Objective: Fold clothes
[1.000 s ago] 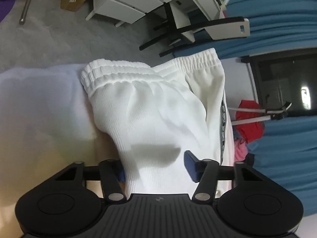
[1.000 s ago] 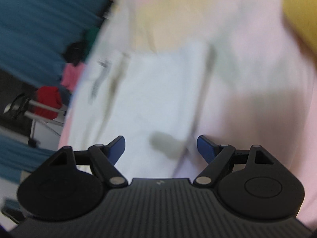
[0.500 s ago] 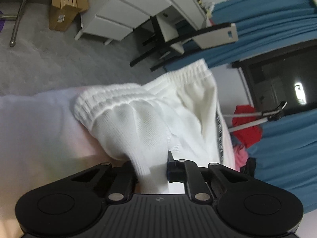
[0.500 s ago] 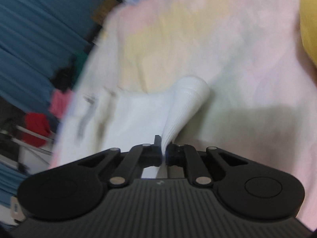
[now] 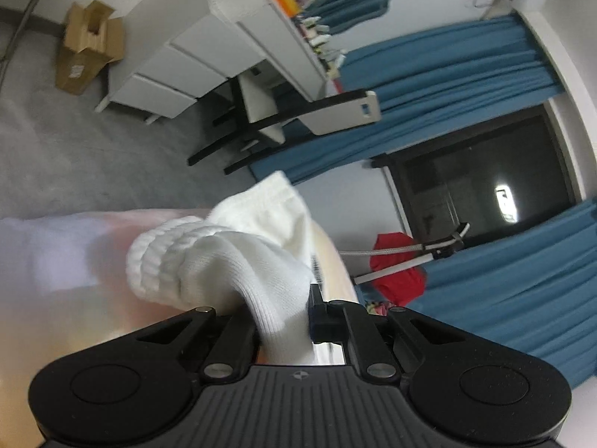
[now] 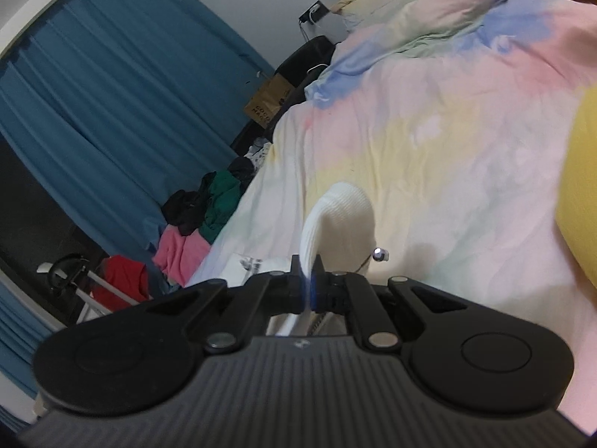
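White sweatpants (image 5: 231, 257) with an elastic waistband and a black-and-white side stripe are bunched up above the pastel bedspread (image 5: 56, 254). My left gripper (image 5: 283, 317) is shut on a thick fold of the white fabric near the waistband. My right gripper (image 6: 308, 287) is shut on a thin edge of the same white sweatpants (image 6: 335, 220), which rises as a ribbed fold above the fingers. A drawstring with a metal tip (image 6: 378, 254) hangs beside it. Both hold the cloth lifted off the bed.
The bed has a pastel tie-dye cover (image 6: 447, 130). A yellow garment (image 6: 582, 194) lies at the right edge. A pile of clothes (image 6: 201, 216) sits by the blue curtains. White drawers (image 5: 179, 71), a chair (image 5: 298, 119) and a cardboard box (image 5: 86, 48) stand on the floor.
Both grippers closed on the white sweatpants, which lay flat a second ago, and have lifted them off the bed. The fabric has bunched up, and both views have tilted up toward the room.
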Action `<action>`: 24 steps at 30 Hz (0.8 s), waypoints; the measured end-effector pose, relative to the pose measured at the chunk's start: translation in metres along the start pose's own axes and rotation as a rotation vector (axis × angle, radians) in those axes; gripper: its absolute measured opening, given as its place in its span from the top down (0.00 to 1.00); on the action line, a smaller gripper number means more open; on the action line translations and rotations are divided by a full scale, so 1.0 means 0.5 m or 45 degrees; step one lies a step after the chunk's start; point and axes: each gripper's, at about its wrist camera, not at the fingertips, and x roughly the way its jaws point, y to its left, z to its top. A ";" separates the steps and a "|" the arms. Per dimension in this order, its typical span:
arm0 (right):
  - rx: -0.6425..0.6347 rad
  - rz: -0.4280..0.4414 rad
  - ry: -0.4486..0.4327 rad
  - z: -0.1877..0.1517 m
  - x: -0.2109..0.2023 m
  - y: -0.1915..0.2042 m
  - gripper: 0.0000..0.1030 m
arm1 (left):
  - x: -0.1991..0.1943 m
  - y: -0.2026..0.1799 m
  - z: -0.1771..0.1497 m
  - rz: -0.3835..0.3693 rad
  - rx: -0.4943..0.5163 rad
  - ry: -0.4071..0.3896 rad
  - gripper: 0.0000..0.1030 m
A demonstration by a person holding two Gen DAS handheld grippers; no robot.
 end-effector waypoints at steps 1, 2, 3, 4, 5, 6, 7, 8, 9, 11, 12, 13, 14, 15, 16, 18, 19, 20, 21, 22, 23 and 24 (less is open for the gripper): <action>-0.002 0.005 0.001 0.011 0.006 0.013 0.94 | 0.008 -0.023 0.004 0.004 0.031 -0.004 0.93; -0.004 0.009 0.001 0.021 0.011 0.026 0.94 | 0.020 -0.048 0.008 0.013 0.072 -0.013 0.93; -0.009 0.014 0.009 0.031 0.029 0.051 0.94 | 0.036 -0.071 0.013 0.023 0.098 -0.022 0.93; -0.015 0.018 0.016 0.040 0.048 0.075 0.94 | 0.055 -0.090 0.018 0.031 0.097 -0.027 0.93; -0.023 0.024 0.023 0.047 0.073 0.105 0.94 | 0.075 -0.108 0.025 0.037 0.091 -0.029 0.93; -0.030 0.030 0.029 0.053 0.099 0.134 0.94 | 0.103 -0.127 0.033 0.044 0.083 -0.028 0.93; -0.038 0.036 0.036 0.060 0.125 0.164 0.94 | 0.141 -0.150 0.041 0.060 0.097 -0.032 0.93; -0.061 0.024 0.037 0.062 0.159 0.197 0.94 | 0.179 -0.173 0.049 0.077 0.110 -0.035 0.93; -0.089 0.012 0.034 0.061 0.196 0.229 0.94 | 0.217 -0.195 0.056 0.094 0.123 -0.039 0.93; -0.177 -0.026 0.003 0.050 0.282 0.289 0.94 | 0.307 -0.237 0.054 0.147 0.201 -0.063 0.92; -0.231 -0.045 -0.018 0.037 0.329 0.313 0.94 | 0.355 -0.256 0.049 0.179 0.254 -0.081 0.92; -0.266 -0.076 -0.019 0.025 0.380 0.332 0.94 | 0.405 -0.273 0.043 0.211 0.300 -0.092 0.92; -0.302 -0.108 -0.019 0.012 0.431 0.351 0.94 | 0.456 -0.282 0.036 0.243 0.330 -0.088 0.92; -0.322 -0.141 -0.005 -0.003 0.483 0.363 0.94 | 0.507 -0.291 0.030 0.275 0.361 -0.084 0.92; -0.343 -0.166 0.004 -0.019 0.529 0.374 0.94 | 0.557 -0.297 0.023 0.307 0.387 -0.081 0.92; -0.404 -0.218 0.017 -0.055 0.612 0.391 0.94 | 0.645 -0.291 0.009 0.372 0.429 -0.066 0.92; -0.445 -0.244 0.021 -0.074 0.649 0.398 0.94 | 0.686 -0.285 0.002 0.407 0.449 -0.054 0.91; -0.494 -0.289 0.035 -0.095 0.686 0.401 0.94 | 0.719 -0.277 -0.003 0.440 0.468 -0.038 0.91; -0.508 -0.312 0.051 -0.111 0.715 0.397 0.94 | 0.749 -0.269 -0.007 0.471 0.484 -0.021 0.91; -0.522 -0.335 0.068 -0.126 0.744 0.394 0.94 | 0.776 -0.259 -0.010 0.493 0.492 -0.001 0.90; -0.535 -0.319 0.082 -0.134 0.763 0.390 0.94 | 0.801 -0.250 -0.012 0.516 0.502 0.021 0.90; -0.547 -0.302 0.096 -0.142 0.781 0.387 0.93 | 0.822 -0.242 -0.012 0.536 0.517 0.051 0.89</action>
